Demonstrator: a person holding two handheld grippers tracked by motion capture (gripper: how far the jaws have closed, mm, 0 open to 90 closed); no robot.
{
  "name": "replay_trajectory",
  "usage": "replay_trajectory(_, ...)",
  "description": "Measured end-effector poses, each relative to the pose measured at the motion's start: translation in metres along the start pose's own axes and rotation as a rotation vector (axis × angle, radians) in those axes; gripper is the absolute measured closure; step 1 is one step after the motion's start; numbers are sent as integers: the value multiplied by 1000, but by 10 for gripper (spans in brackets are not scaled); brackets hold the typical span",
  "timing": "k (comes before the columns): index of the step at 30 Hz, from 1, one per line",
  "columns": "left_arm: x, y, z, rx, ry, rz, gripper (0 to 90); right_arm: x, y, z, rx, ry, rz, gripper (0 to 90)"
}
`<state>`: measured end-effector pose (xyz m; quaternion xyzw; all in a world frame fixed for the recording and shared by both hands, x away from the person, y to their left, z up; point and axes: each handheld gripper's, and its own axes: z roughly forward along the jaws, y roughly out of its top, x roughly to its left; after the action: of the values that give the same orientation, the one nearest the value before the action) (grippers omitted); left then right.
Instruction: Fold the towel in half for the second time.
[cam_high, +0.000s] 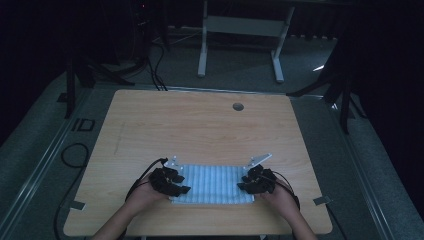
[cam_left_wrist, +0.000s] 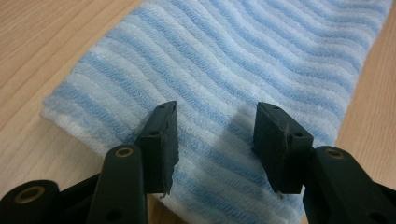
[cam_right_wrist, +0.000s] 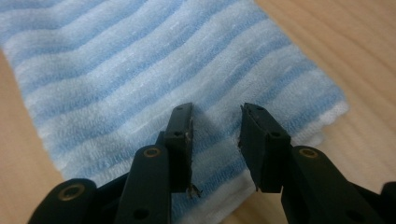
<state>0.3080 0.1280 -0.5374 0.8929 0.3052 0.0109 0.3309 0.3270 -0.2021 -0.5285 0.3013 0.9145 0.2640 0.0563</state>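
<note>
Hovering both claws over a towel (cam_high: 212, 184) on the counter (cam_high: 200, 125).
Left claw (cam_left_wrist: 215, 140) and right claw (cam_right_wrist: 215, 140) gape apart, empty; soft, limp cloth, probably best pinched at end corners.

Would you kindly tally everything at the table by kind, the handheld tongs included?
Blue-and-white striped towel: 1
Tongs: 2, left tongs and right tongs, both open over the towel's ends
Wooden table: 1
Total: 4
</note>
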Motion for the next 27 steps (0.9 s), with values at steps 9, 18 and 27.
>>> replay_trajectory(9,11,5,1,-1,32,-1,495,-16,12,6,2,-10,26,638)
replay_trajectory(18,29,11,2,-13,48,-31,496,-31,28,15,-4,-18,49,634)
replay_trajectory(27,58,24,5,-23,84,-59,495,-50,53,29,-2,-34,76,601)
